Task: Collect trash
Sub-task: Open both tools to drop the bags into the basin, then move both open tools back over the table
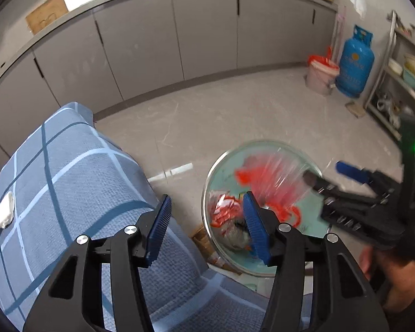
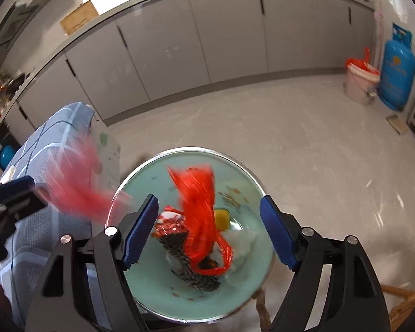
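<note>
A round teal trash bin (image 2: 152,285) with a metal rim sits on the floor beside the table; it also shows in the left wrist view (image 1: 221,171). Inside lie a red plastic bag (image 2: 199,202), a red shiny wrapper (image 2: 170,225), dark scraps, a yellow piece (image 2: 222,218) and white tissue (image 2: 242,242). The bag is motion-blurred above the bin. My right gripper (image 2: 209,231) is open, directly above the bin. My left gripper (image 1: 206,227) is open and empty, between the table edge and the bin. A white crumpled tissue (image 1: 2,217) lies on the table.
The table has a blue checked cloth (image 1: 77,171). Grey cabinets (image 1: 202,30) line the back wall. A pink bucket with a red liner (image 1: 321,76) and a blue gas cylinder (image 1: 354,61) stand at the far right beside a metal shelf (image 1: 401,77). A cardboard piece (image 1: 204,239) lies beside the bin.
</note>
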Available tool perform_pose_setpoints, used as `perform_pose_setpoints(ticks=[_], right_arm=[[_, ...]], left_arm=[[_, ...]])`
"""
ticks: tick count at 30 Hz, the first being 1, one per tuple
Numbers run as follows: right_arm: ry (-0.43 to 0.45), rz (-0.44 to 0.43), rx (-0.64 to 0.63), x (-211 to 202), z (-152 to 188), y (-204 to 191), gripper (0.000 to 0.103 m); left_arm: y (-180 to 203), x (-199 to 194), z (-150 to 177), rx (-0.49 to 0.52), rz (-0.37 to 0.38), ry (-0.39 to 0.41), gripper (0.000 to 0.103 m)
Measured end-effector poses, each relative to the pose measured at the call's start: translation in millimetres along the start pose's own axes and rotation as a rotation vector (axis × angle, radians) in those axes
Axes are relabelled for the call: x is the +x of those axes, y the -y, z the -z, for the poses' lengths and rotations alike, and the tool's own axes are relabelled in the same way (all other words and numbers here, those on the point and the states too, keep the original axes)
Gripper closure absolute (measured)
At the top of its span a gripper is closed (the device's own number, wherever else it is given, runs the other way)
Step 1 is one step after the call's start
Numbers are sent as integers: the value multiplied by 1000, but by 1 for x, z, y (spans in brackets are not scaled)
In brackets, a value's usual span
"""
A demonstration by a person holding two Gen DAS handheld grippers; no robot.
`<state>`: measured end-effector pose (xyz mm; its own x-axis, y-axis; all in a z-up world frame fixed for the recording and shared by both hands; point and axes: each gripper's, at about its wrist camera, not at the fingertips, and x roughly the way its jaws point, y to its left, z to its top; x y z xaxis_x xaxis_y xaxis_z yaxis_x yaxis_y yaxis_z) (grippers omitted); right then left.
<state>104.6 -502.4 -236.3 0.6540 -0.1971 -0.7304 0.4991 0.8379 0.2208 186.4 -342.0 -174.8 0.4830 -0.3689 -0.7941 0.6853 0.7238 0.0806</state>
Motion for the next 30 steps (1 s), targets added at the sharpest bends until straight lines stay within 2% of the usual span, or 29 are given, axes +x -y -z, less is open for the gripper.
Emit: perform_pose_setpoints(ticks=[1,2,4,8,10,12,16,20,26,30], right_arm=[[3,5,14,-4,2,5,27],[5,5,27,-7,3,8,27],[16,-1,57,-14,6,15,27],[28,-13,98,-24,13,13,27],[31,-26,108,-26,16,9,27],[32,-42,103,-28,21,0,27],[17,-90,102,-29,23,-25,27],[24,-143,67,-33,22,-60,27],[19,-216,-22,-49,32,-120,26],[-10,-277,-71,-58,34,-160,24]], left_arm=[[0,1,1,3,3,-6,37],[-2,1,2,-2,-6,-6,34],[-8,-4,3,-8,-1,2,34],[-21,-21,5,-19,-44,24,25],[-32,-34,9,-28,-93,43,22],[-45,-47,11,-54,-109,53,21],[-74,-74,16,-107,-151,55,21],[-103,-106,27,-138,-217,104,15],[-151,-135,72,-191,-322,88,14],[-207,-154,119,-295,-422,20,14]])
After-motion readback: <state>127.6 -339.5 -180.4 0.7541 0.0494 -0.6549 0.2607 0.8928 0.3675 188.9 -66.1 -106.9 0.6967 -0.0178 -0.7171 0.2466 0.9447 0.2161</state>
